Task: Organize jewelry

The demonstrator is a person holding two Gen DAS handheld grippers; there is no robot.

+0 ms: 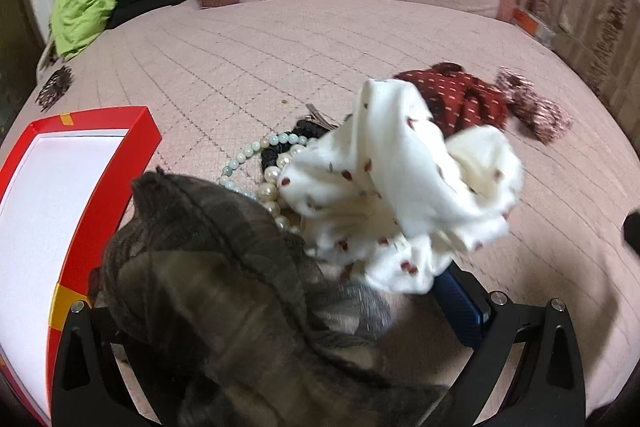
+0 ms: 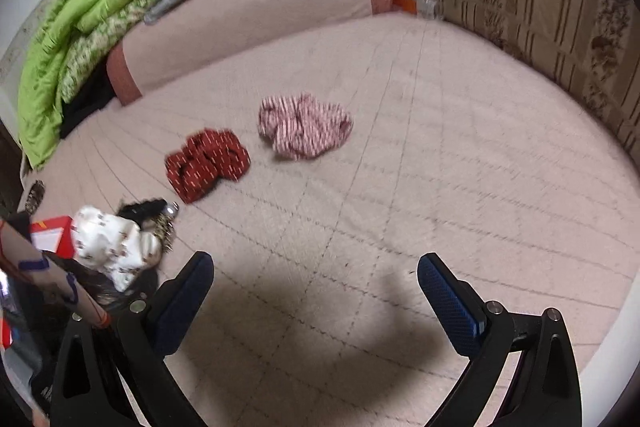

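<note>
Left claw (image 1: 280, 307), shut on grey scrunchie (image 1: 208, 267) and white scrunchie (image 1: 400, 195), hangs just right of red box (image 1: 100, 195); right claw (image 2: 316, 291) gapes empty, farther right over bed (image 2: 440, 167).

L gripper (image 1: 280, 307) was mostly hidden: grey scrunchie (image 1: 224, 267) covered its left finger, white scrunchie (image 1: 400, 187) the right pad's tip; open or closed couldn't be told. Pearls (image 1: 256, 163) ran under both scrunchies, partly hidden. Red box (image 1: 100, 187) was cut off at frame's left edge. In right wrist view, striped scrunchie (image 2: 306, 127) and red scrunchie (image 2: 208, 163) were motion-blurred.
</note>
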